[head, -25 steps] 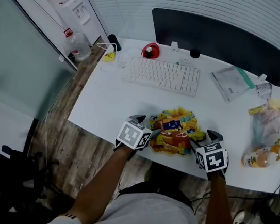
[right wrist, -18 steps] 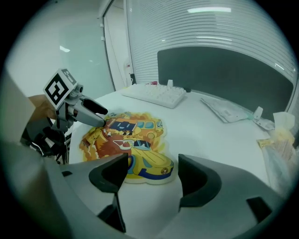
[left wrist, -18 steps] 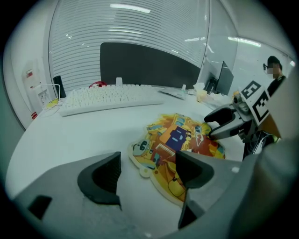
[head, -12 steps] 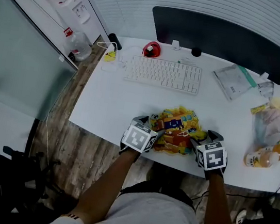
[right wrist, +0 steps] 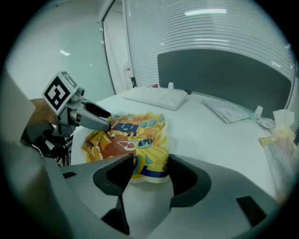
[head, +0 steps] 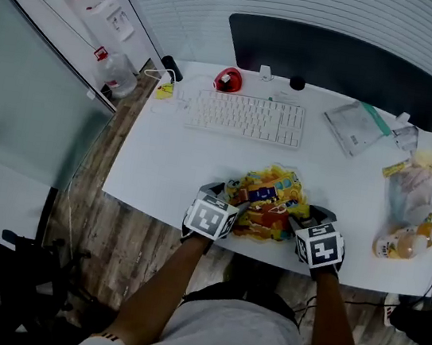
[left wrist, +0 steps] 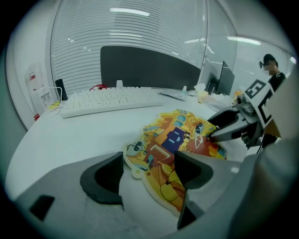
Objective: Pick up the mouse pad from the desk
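head view: the colourful mouse pad [head: 264, 199] lies on the white worktop [head: 171, 153] near its front edge, well apart from the keyboard [head: 246, 117]. the left gripper [head: 227, 196] sits at the pad's left edge and the right gripper [head: 303, 215] at its right edge.

left gripper view: the jaws stand wide, with the pad's near edge between them, not pressed.

right gripper view: the jaws have just been closing a little but stand apart either side of the pad's yellow corner, not clamping it.
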A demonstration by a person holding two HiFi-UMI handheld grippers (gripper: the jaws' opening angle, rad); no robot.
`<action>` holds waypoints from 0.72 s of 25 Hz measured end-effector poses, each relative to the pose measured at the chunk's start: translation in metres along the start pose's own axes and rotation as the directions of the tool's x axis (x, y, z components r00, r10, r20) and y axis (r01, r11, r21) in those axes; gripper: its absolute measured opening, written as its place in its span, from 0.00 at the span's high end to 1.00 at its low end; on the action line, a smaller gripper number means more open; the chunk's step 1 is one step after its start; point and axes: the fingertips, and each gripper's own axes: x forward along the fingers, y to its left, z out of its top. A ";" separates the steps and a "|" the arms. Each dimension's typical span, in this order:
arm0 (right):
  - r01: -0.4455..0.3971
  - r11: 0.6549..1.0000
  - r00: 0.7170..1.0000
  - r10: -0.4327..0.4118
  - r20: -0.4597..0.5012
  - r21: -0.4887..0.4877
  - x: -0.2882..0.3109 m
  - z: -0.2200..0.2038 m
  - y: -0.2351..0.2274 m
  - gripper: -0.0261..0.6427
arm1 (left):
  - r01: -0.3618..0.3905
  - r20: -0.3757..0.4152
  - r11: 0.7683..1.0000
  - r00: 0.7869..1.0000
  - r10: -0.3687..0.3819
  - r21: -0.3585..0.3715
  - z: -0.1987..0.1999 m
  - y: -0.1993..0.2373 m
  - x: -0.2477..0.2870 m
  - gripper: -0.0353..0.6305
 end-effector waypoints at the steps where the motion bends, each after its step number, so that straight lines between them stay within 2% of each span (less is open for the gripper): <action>1: -0.004 1.000 1.000 0.004 0.007 0.000 0.000 0.001 0.001 0.61 | -0.002 0.000 1.000 1.000 0.002 0.003 0.001 0.000 -0.001 0.42; 6: 0.019 0.998 0.999 -0.017 0.047 -0.054 -0.007 0.006 0.005 0.67 | 0.035 0.016 0.998 0.999 -0.036 0.045 0.001 0.000 -0.002 0.42; 12: 0.083 0.982 0.993 -0.066 0.102 -0.173 -0.013 0.014 0.014 0.73 | 0.055 0.043 0.979 0.997 -0.065 0.195 0.011 0.009 -0.005 0.42; 15: 0.113 0.965 0.989 -0.086 0.124 -0.236 -0.016 0.017 0.016 0.73 | 0.087 0.058 0.953 0.992 -0.108 0.289 0.024 0.010 -0.005 0.42; 18: 0.134 0.953 0.985 -0.097 0.144 -0.273 -0.019 0.019 0.019 0.74 | 0.165 0.041 0.910 0.980 -0.195 0.380 0.037 0.004 -0.001 0.42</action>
